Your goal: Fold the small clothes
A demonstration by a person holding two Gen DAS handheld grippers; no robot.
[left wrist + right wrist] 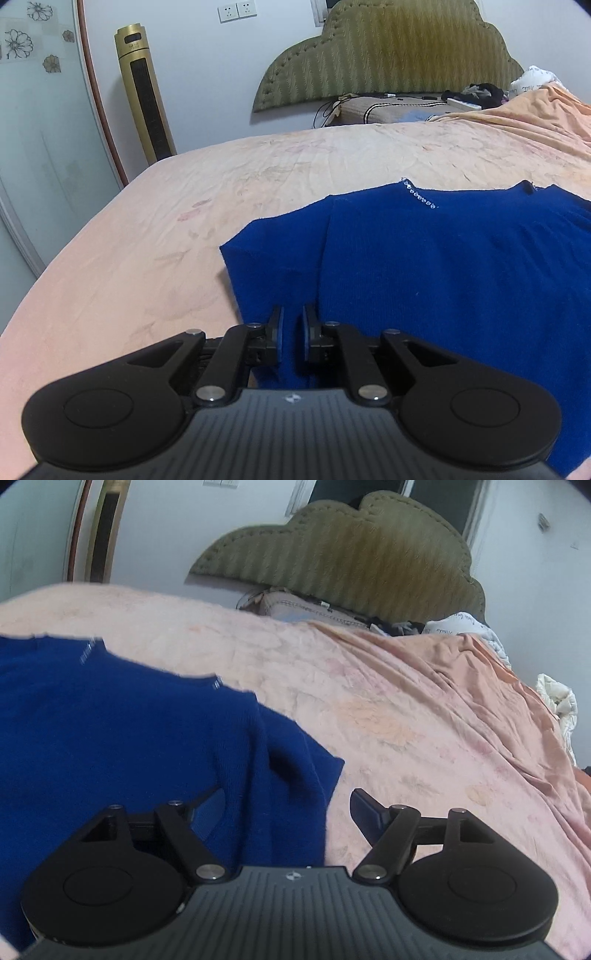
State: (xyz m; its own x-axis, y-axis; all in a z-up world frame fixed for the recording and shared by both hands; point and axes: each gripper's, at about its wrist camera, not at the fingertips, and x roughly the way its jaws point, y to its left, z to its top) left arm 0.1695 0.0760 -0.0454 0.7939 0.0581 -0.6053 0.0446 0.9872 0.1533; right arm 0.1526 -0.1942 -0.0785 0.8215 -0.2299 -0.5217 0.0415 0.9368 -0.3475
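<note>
My left gripper (293,325): jaws drawn narrow, only a slim gap between the blue pads. A fold of the blue sweater (443,266) runs up through that gap, at the seam where the short sleeve (273,254) meets the body. The pads sit tight on either side of the knit, so I read this as a pinch on the cloth.

My right gripper (286,810): jaws spread wide. Left finger (207,808) lies over the blue sweater (110,731); right finger (365,812) hangs over bare sheet. The sleeve edge (314,775) falls between the two, with nothing clamped. This view is blurred, so I cannot tell whether the left finger touches the knit.

Sweater position: spread flat on the peach bedsheet (147,229), neckline toward the headboard (391,55), body toward me. A row of small clear stones (421,195) runs along the neckline. Sleeve on the left side lies out flat beside the body.

Writing: a small white emblem on each gripper body (291,398), too small to read. Some dark lettering on a white cloth (532,83) at the far right near the headboard, not legible. The gold tower fan (144,92) by the wall carries a small mark near its top, also unreadable.

Other notes: two white wall sockets (236,12) above the fan; flower decals (16,44) on the glass door at left.
</note>
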